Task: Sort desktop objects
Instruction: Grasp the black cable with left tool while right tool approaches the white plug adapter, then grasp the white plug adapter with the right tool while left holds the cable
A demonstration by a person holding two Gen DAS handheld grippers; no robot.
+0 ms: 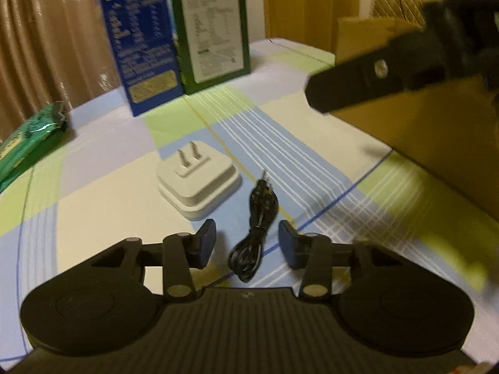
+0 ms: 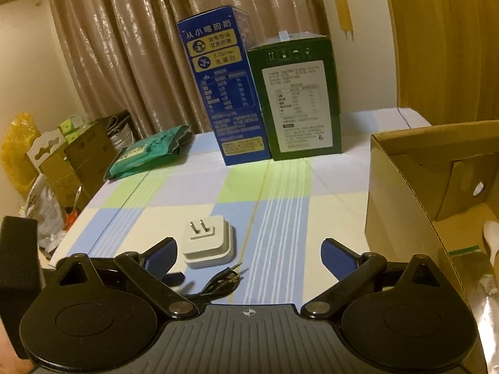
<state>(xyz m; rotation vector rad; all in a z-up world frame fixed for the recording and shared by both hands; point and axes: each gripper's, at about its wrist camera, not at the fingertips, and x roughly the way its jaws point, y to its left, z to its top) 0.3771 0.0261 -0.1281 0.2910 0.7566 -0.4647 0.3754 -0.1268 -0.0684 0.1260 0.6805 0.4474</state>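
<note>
While the left gripper (image 1: 247, 239) hangs with jaws apart around the coiled black cable (image 1: 256, 227) — not pinching it — the right gripper (image 2: 248, 255) gapes wide above the checked cloth (image 2: 280, 218), white plug adapter (image 2: 207, 241) beside.

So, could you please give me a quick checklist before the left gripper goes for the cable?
1. Cable between the left gripper fingers: ok.
2. Pads on the cable: not ok, a gap shows on both sides.
3. Charger outside the fingers: ok, it lies just ahead, to the left.
4. Right gripper empty and open: ok.
5. Box open for a drop: ok.
6. Room left in the box: cannot tell.
</note>
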